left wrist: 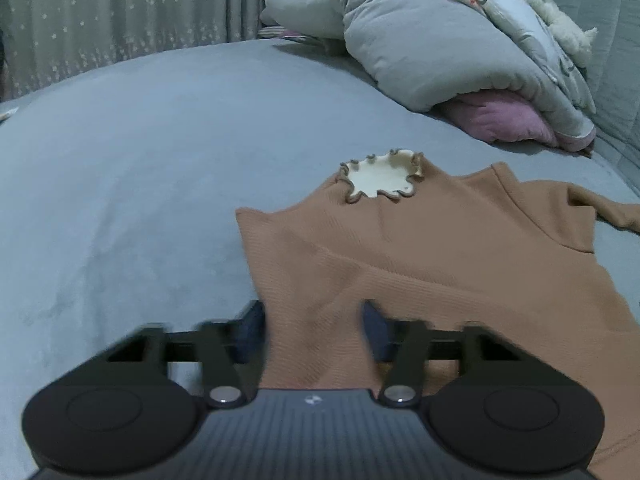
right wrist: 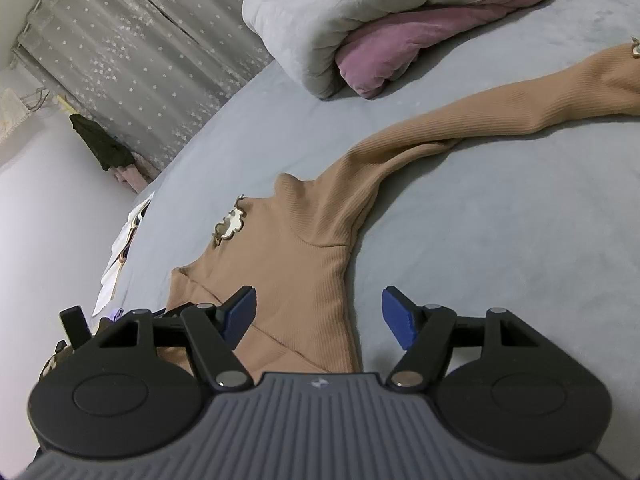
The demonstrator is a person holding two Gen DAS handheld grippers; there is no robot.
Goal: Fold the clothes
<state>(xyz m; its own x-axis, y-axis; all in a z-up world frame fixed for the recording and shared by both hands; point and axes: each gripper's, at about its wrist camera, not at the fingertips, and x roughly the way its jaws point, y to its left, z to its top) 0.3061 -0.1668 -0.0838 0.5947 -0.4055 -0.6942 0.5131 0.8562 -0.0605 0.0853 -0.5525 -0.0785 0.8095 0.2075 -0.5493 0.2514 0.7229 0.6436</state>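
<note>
A tan ribbed sweater (left wrist: 420, 248) with a cream ruffled collar (left wrist: 380, 178) lies on the grey bed (left wrist: 140, 200). In the left wrist view, one part of it is folded across the body and runs up between the fingers of my left gripper (left wrist: 314, 320), whose jaws stand wide apart around the cloth; this view is blurred. In the right wrist view, the sweater (right wrist: 296, 248) has one long sleeve (right wrist: 520, 96) stretched out to the upper right. My right gripper (right wrist: 318, 312) is open just above the sweater's right side edge, holding nothing.
A rolled grey duvet with pink lining (left wrist: 440, 52) and a plush toy (left wrist: 560, 24) lie at the back of the bed. A star-patterned curtain (right wrist: 140, 60) hangs behind. Papers and dark cloth (right wrist: 120, 240) lie off the bed's left edge.
</note>
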